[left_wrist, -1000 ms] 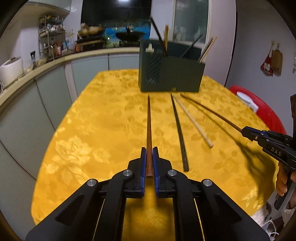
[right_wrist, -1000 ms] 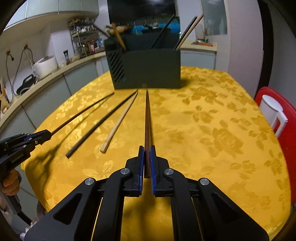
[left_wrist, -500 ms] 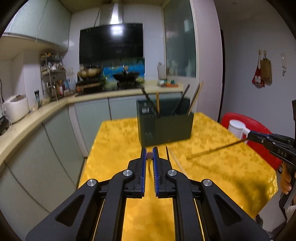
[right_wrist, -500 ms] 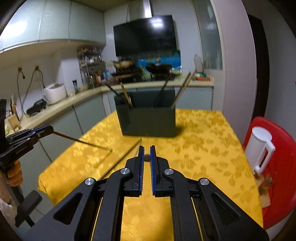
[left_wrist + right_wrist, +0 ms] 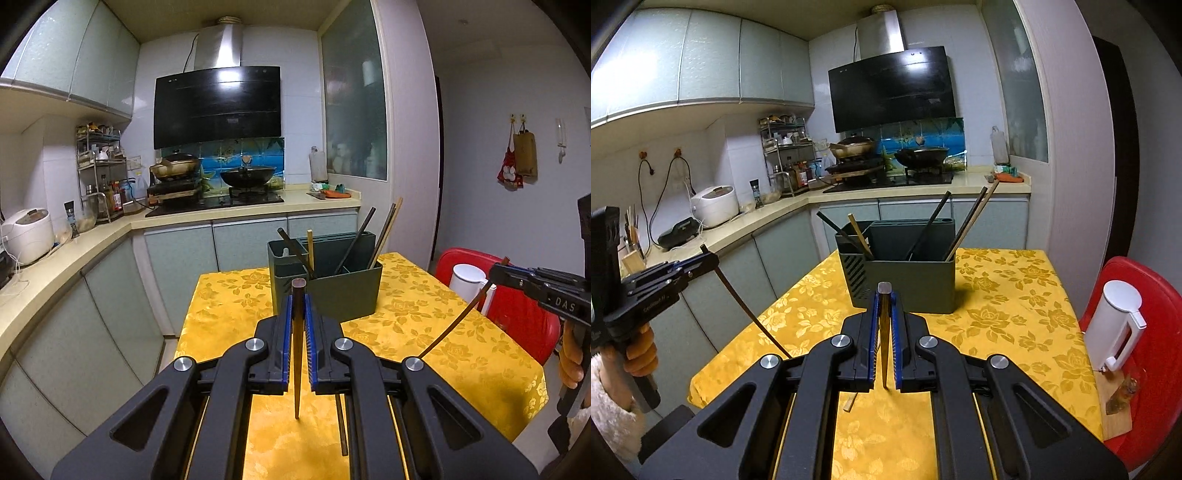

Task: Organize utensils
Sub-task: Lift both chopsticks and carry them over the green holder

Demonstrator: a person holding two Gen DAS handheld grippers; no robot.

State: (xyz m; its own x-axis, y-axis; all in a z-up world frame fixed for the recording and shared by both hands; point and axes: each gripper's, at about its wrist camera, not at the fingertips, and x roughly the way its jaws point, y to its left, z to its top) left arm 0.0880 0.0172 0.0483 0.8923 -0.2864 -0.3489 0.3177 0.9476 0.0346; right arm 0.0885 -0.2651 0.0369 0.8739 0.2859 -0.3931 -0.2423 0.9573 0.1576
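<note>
Partway done — the holder (image 5: 905, 273) has several chopsticks, the left gripper (image 5: 298, 295) and right gripper (image 5: 884, 295) each clamp one brown chopstick, and two lie on the table (image 5: 1015, 295).

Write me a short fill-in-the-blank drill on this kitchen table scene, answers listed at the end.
1. Each gripper is shut on a brown ____.
2. The green holder stands on a tablecloth whose colour is ____.
3. The white jug rests on a chair whose colour is ____.
4. The left gripper holds its stick with the thin tip pointing ____.

Missing words: chopstick; yellow; red; down
</note>
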